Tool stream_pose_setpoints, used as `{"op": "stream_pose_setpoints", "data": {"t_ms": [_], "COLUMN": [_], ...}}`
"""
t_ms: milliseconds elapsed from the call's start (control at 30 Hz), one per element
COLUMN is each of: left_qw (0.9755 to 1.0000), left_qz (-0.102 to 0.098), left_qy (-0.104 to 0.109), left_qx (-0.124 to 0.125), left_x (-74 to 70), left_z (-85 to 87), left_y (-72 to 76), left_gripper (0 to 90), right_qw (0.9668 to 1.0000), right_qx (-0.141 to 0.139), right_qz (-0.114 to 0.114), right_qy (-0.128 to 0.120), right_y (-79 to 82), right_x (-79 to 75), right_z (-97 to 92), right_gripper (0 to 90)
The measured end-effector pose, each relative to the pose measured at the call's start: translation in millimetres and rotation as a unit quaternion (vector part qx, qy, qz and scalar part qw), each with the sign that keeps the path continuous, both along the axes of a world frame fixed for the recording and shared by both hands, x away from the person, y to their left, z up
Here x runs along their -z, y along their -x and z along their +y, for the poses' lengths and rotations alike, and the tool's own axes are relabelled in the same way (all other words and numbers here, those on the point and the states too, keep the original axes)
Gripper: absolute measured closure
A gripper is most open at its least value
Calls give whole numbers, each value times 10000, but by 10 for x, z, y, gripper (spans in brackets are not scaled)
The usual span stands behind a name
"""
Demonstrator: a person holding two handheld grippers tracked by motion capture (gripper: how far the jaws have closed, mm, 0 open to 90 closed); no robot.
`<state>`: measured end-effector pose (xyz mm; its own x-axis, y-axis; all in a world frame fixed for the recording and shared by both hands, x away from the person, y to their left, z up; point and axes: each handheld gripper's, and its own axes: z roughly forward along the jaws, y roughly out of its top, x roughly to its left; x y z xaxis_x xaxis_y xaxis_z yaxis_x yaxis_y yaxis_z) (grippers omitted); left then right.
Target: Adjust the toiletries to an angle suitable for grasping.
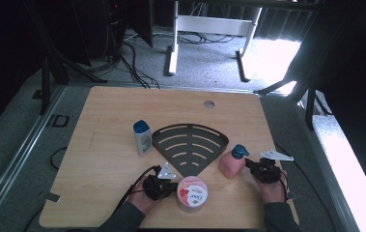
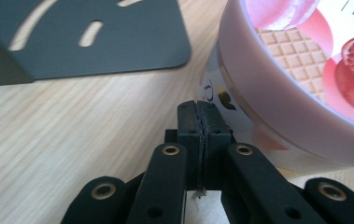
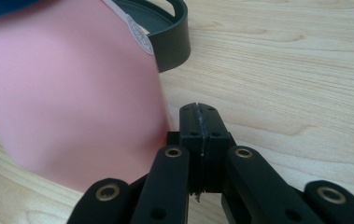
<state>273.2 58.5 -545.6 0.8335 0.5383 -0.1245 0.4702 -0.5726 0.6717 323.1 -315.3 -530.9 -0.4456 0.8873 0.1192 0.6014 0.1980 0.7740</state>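
The pink bottle (image 1: 231, 166) is stood upright on the desk (image 1: 108, 145), its long axis vertical and its teal cap on top, just right of the black fan-shaped rack (image 1: 190, 145). It is seen just beside the right tongs (image 3: 198, 109), to their left, and these are pressed together on nothing. The round Dove tub (image 1: 192, 193) is set lid up near the front edge, close against the left tongs (image 2: 203, 106), likewise closed and empty. Nothing is held in the slotted rack. A blue-capped bottle (image 1: 142, 137) is stood left of it.
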Motion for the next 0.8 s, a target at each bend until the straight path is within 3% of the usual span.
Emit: {"op": "stream_pose_setpoints", "data": {"t_ms": [467,800], "left_qw": [9993,9991], "left_qz": [64,48], "left_qy": [26,38], "left_qx": [379,409], "left_x": [40,25], "left_z": [-271,-315], "left_y": [107,130], "left_gripper": [878,855], "right_qw": [9998,9993], "right_qx": [-163,-354], "right_qz": [-59,-62], "right_qy": [-73,-88], "right_y": [-33,-42], "right_x": [-20,-21], "right_z": [33,53], "right_gripper": [899,899]}}
